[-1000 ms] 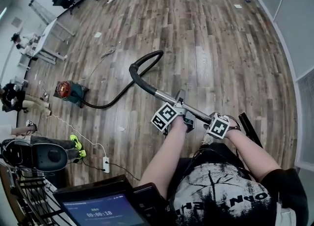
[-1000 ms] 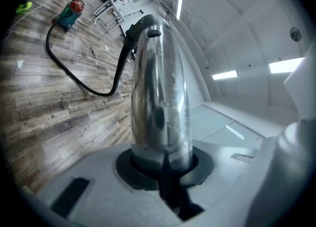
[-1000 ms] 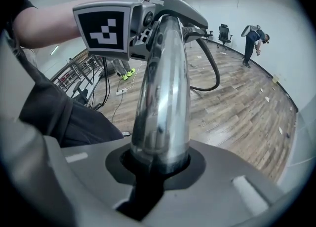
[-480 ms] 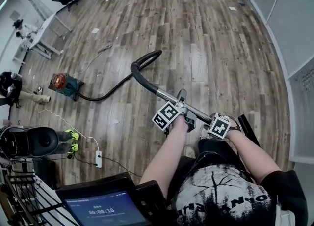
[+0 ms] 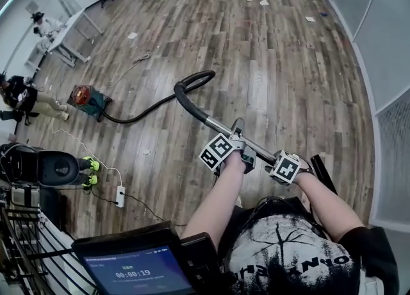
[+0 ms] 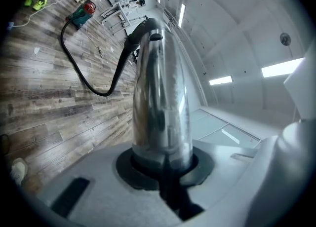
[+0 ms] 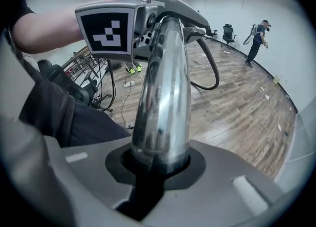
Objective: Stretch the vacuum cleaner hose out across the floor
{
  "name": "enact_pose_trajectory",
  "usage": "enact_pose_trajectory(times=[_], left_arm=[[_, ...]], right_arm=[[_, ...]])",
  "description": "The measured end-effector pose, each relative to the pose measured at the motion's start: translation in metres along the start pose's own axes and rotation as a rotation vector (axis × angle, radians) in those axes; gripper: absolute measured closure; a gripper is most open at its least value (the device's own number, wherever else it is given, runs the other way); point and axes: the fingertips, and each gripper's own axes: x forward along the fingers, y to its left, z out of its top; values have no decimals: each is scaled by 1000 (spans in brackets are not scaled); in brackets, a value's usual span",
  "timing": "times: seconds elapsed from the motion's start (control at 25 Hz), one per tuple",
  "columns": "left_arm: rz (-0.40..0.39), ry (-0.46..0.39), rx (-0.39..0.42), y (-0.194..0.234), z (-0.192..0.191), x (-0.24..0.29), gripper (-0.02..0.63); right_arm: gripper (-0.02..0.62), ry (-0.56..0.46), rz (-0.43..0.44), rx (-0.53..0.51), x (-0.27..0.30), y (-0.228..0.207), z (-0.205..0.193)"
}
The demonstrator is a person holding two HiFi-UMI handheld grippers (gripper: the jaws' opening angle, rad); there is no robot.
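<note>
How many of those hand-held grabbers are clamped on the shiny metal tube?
2. The left gripper grips the metal tube nearer the black hose; the right gripper grips it lower, closer to the person.

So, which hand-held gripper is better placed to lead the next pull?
Probably left. The left hand-held gripper is shut on the tube nearer the hose, so it can steer the pull; the right hand-held gripper holds the tube farther back.

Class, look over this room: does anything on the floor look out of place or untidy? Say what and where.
Yes. Paper scraps lie scattered over the far end of the wooden floor, and a loose cord lies curled near the vacuum cleaner. The hose lies in a curve, not yet straight.
</note>
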Motion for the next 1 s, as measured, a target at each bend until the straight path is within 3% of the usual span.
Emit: enact_pose_trajectory(times=[0.4, 0.52, 0.72, 1.0], left_arm=[[55, 22, 19, -34, -157, 40, 557], [75, 28, 20, -41, -186, 41, 557], [113, 11, 24, -39, -202, 24, 557], [124, -58, 13, -37, -189, -17, 557]], right_arm=[[515, -31, 77, 22, -50, -18, -148], [515, -47, 107, 25, -61, -12, -173], [515, -59, 153, 6, -66, 6, -187], [514, -58, 201, -55, -64, 38, -177]])
